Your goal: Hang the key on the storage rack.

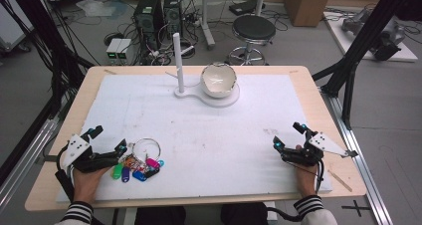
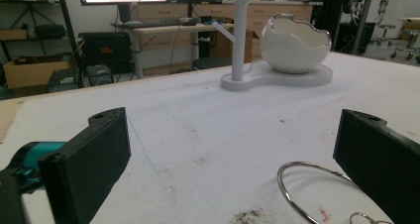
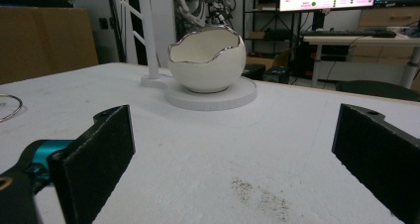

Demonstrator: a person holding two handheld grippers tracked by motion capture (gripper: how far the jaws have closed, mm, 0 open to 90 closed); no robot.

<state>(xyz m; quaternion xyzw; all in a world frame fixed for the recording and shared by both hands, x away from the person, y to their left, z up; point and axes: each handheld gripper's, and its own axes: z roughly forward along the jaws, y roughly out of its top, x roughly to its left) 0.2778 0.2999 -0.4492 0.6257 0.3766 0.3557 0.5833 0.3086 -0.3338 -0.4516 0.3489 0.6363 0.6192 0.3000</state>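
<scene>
While the left tool (image 1: 121, 146) is hovering wide open just beside the key ring (image 1: 146, 147) near the table's (image 1: 308, 85) front edge, a shallow grab is risking sliding the thin ring off, though open room is lying toward the bowl (image 1: 218, 79); the right tool (image 1: 287, 135) is resting open, well apart.

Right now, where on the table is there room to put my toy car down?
The wide white mat is bare between the key bunch by the left claw and the right claw. The far left and far right corners are free too. It's crowded at the far middle, around the egg-shaped bowl and post.
</scene>
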